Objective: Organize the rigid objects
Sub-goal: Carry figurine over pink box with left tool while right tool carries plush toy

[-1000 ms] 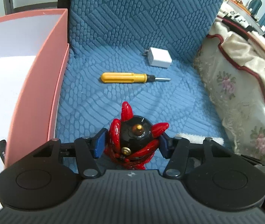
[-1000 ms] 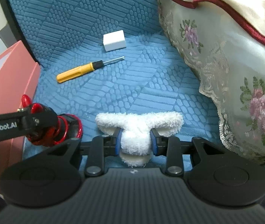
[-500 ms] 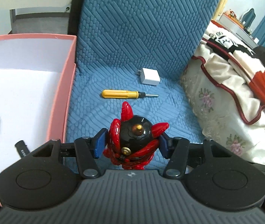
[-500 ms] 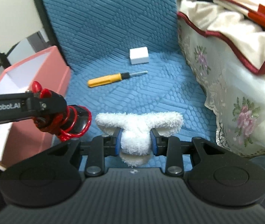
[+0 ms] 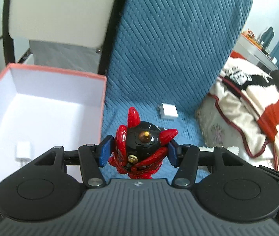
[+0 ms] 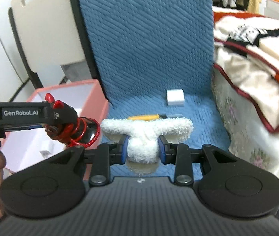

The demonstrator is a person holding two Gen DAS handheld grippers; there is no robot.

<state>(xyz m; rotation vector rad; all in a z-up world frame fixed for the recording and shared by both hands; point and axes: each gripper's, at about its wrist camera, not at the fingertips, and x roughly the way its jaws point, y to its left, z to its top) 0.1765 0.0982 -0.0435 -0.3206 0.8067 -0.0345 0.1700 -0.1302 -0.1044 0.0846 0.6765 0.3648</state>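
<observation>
Tongs on our left hand are closed on a red and black figurine, its blue pads pressed against both flanks, and we hold it in the air just beside the right wall of the pink box. Inside that box a small white charger lies on the white floor near the front. Our right tongs are clamped on a white fluffy toy, whose two arms spread out above the pads, and it hangs over the front part of the blue chair seat. Behind the toy, on the seat, we see part of a yellow-handled screwdriver, and farther back, near the backrest, a white adapter block. A floral blanket lies along the seat's right edge.
</observation>
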